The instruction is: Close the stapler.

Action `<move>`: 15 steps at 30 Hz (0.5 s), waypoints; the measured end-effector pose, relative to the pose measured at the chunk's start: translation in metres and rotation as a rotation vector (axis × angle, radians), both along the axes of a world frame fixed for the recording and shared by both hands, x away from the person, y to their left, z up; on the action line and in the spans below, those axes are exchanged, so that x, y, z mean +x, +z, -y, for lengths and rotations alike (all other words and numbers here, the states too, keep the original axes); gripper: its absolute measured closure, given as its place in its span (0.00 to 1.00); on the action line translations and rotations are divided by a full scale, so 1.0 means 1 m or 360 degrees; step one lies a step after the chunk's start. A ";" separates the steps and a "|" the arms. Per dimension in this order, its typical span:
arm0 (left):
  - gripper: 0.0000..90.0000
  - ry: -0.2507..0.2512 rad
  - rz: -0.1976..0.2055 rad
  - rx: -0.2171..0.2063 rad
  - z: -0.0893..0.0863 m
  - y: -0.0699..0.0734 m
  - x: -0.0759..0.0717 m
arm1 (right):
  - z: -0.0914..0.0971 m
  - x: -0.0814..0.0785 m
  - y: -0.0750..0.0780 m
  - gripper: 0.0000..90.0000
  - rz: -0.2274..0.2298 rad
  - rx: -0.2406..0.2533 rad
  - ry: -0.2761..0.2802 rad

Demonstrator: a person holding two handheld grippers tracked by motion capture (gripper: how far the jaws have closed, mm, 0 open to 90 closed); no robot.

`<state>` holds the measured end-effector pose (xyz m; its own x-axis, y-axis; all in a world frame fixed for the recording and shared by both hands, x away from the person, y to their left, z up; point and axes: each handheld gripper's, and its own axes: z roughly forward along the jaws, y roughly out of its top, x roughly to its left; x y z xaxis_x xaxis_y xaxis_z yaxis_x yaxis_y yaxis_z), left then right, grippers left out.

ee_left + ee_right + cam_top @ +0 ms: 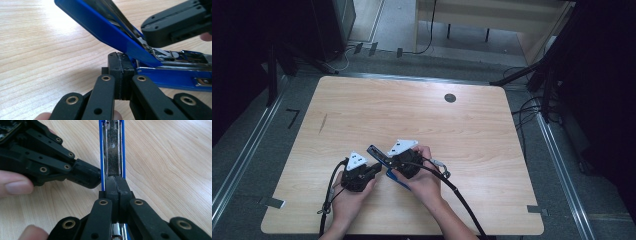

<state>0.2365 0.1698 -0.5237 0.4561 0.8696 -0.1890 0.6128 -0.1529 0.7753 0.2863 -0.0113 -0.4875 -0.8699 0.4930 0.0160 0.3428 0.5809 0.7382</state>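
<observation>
Right now I am working over the wooden table point(472, 125), near its front edge, and the job in hand looks to me like prising a blue stapler point(384, 167) open, or holding it open to get at the staple channel. To do this well, I am thinking the base has to be kept pinned flat while the lid is being swung, so nothing skids across the smooth wood; the force should be going along the hinge arc, not sideways, or the lid will twist off the jaw tips.

The stapler is lying between the two hands, base on the table, lid raised at a slant. In the left gripper view its blue lid point(110, 32) is climbing up and to the left from the hinge, and the blue base point(175, 77) is running off to the right along the wood.

The right gripper point(116, 185) is sitting with jaws pressed together, their tips butting the near end of the opened lid's metal channel point(113, 152); whether anything thin is pinched there I cannot tell.

The left gripper point(121, 68) is likewise closed with nothing between its pads, its tips resting just beside the hinge end, touching the blue edge as far as I can judge.
</observation>
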 end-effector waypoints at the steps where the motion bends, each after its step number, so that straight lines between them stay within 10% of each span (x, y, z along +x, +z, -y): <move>1: 1.00 -0.0006 0.0001 -0.0010 0.000 0.000 -0.001 | 0.000 0.000 0.000 1.00 0.0000 0.0001 -0.0002; 15: 1.00 -0.0132 0.0000 -0.0046 0.013 -0.006 -0.018 | 0.003 -0.003 0.006 1.00 0.0016 0.0040 0.0006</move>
<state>0.2186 0.1571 -0.5296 0.5264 0.8230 -0.2134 0.5990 -0.1809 0.7800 0.2836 -0.0142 -0.4812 -0.8720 0.4891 0.0194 0.3328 0.5634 0.7562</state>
